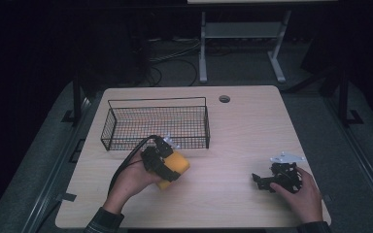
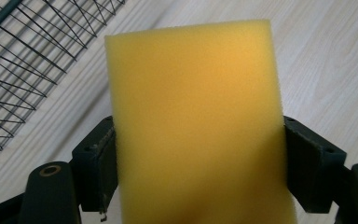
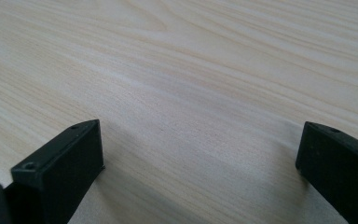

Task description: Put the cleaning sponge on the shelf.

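One table, pale wood-grain top, rounded corners, round cable hole near the far edge. Room is dark: grey floor around the table, white desk frame behind it with cables on the floor beside it. Black wire basket sits on the far-left part of the top, long side facing the person.

Sponge: yellow foam block, rectangular, fine-pored, flat faces, straight edges, no marks visible. Held off the tabletop, just in front of the basket's near wall, left of table centre. In the left gripper view the basket mesh shows up-left of it and bare tabletop to the right.

Left gripper: jaws well apart but clamped on the sponge, one pad on each side face, foam slightly pinched at the contact. Hand wraps the gripper body; cable loops back toward the sleeve.

Right gripper: jaws wide, nothing between them, low over bare tabletop near the right front corner, well apart from sponge and basket.
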A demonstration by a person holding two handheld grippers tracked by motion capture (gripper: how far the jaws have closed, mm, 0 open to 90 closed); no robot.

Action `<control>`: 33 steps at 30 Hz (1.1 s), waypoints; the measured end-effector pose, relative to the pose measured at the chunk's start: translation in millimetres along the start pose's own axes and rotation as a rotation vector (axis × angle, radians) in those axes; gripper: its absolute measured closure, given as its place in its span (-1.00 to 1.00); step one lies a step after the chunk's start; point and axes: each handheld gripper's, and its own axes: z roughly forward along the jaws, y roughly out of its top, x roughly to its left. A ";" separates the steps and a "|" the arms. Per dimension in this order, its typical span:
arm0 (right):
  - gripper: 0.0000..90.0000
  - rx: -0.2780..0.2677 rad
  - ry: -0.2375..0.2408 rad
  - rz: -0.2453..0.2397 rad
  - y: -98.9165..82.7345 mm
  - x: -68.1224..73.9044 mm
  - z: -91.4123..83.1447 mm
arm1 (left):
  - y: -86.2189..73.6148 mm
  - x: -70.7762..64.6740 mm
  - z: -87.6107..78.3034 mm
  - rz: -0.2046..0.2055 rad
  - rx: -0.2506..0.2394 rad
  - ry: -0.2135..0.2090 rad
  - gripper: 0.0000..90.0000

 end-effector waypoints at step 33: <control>-1.00 -0.001 0.001 -0.002 0.0 -0.1 -0.1 | 23.5 44.9 -29.6 -0.046 -0.051 0.058 -0.50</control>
